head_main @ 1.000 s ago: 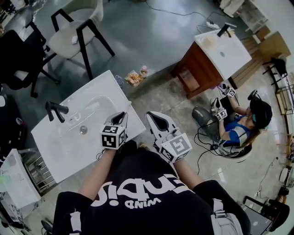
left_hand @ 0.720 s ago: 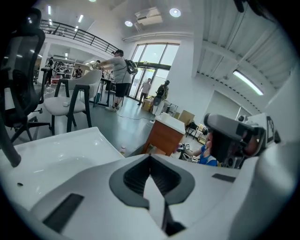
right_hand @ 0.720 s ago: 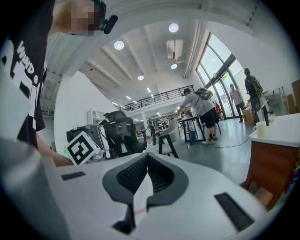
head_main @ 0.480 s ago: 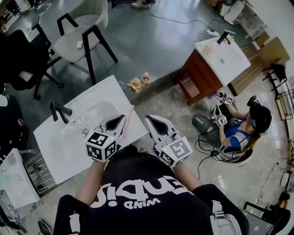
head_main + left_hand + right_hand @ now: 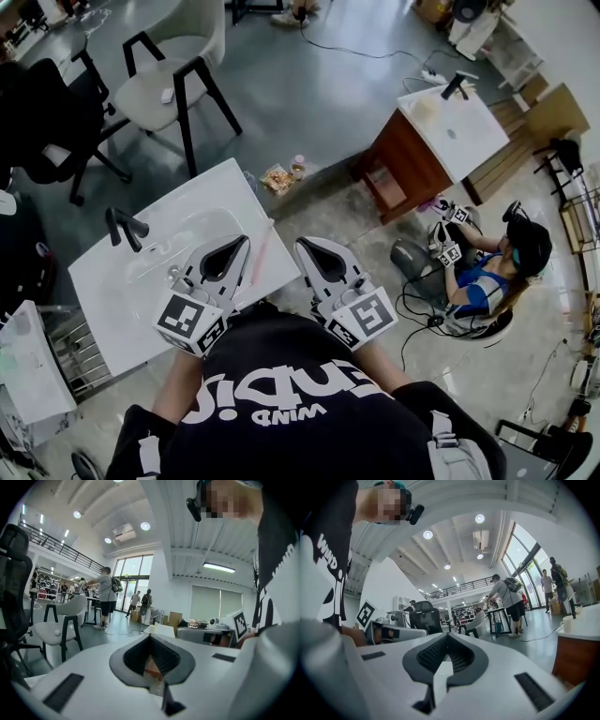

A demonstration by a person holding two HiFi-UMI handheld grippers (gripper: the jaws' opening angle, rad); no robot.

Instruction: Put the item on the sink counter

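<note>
The white sink counter (image 5: 112, 300) fills the left of the head view, with a black faucet (image 5: 125, 225) and a basin drain (image 5: 173, 272). A thin pink stick-like item (image 5: 260, 247) lies on the counter near its right edge. My left gripper (image 5: 242, 242) hovers over the counter's near edge just left of the item, shut with nothing in it. My right gripper (image 5: 302, 244) is held beside the counter over the floor, also shut and empty. In the left gripper view the left gripper's (image 5: 151, 637) jaws meet; in the right gripper view the right gripper's (image 5: 447, 637) do too.
A white chair with black legs (image 5: 173, 89) and a black office chair (image 5: 42, 122) stand beyond the counter. Snack packets (image 5: 278, 176) lie on the floor. A second sink cabinet (image 5: 441, 131) stands at the right, with a seated person (image 5: 487, 267) holding grippers beside it.
My left gripper has drawn back toward my body and to the lower left, off the basin. The thin pink item shows on the counter's right edge. The right gripper has barely moved.
</note>
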